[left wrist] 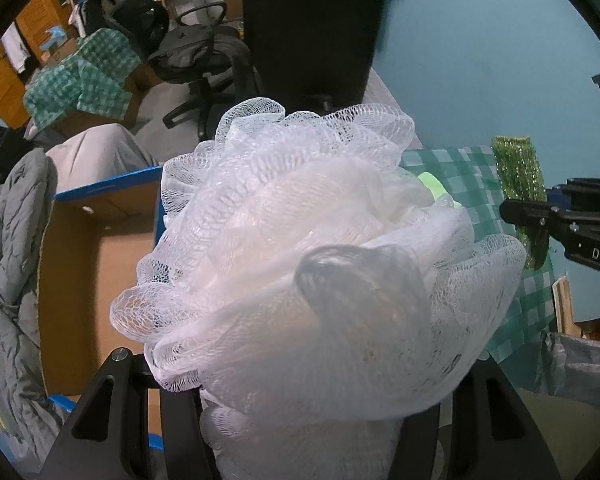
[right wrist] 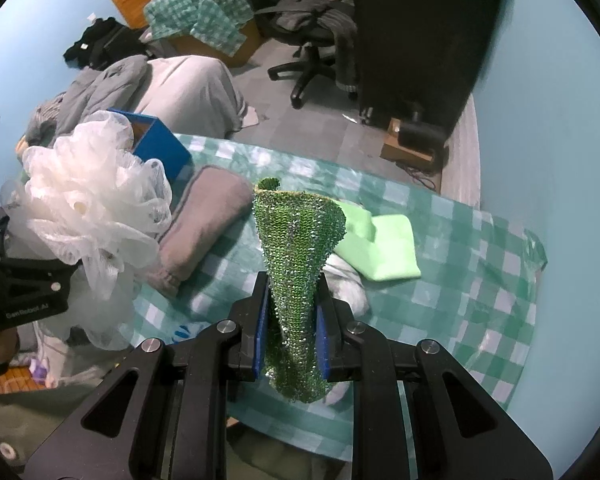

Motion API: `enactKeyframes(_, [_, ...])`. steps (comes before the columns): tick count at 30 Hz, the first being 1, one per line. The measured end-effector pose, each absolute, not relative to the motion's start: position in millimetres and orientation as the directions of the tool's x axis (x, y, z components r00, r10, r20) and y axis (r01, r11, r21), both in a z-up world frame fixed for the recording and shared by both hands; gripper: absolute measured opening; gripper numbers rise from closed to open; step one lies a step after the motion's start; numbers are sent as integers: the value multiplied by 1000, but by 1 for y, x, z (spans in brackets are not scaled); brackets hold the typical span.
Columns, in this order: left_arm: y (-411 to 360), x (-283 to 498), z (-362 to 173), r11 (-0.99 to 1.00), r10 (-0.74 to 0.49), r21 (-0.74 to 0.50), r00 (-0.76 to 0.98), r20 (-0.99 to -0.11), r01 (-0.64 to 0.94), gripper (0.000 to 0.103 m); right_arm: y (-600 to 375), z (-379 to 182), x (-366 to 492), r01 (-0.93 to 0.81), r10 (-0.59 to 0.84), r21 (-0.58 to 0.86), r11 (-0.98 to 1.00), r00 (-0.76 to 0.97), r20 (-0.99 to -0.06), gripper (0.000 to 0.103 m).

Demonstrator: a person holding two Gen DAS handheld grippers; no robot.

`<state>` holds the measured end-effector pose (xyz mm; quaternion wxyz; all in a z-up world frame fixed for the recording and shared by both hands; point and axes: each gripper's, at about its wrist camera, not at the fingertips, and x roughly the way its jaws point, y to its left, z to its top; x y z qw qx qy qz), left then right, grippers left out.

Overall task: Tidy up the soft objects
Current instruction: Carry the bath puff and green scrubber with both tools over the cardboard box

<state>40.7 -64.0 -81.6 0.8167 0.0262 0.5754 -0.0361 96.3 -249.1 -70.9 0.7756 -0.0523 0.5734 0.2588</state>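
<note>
A white mesh bath pouf [left wrist: 300, 248] fills the left wrist view. My left gripper [left wrist: 312, 392] is shut on it, and the mesh hides the fingertips. In the right wrist view the same pouf [right wrist: 88, 200] hangs at the left above the table edge. My right gripper [right wrist: 292, 320] is shut on a green sparkly scrubbing cloth [right wrist: 296, 240], pinched between its blue pads and standing up like a cone. Both are held above the green checked tablecloth [right wrist: 460, 280]. A blue-edged cardboard box [left wrist: 100, 188] stands open to the left of the pouf.
On the cloth lie a folded grey towel [right wrist: 204, 220], light green cloths [right wrist: 384, 248] and a white bundle [right wrist: 348, 284]. A grey quilted jacket [left wrist: 16, 240] drapes beside the box. An office chair [right wrist: 312, 32] and a dark cabinet [right wrist: 420, 40] stand beyond.
</note>
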Motion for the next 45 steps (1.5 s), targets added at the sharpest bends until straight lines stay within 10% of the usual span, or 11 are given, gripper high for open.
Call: enactKeyframes(45, [128, 5, -80, 964, 136, 46, 337, -932, -264, 57, -5, -47, 117, -766, 475, 267, 584, 56, -878, 19])
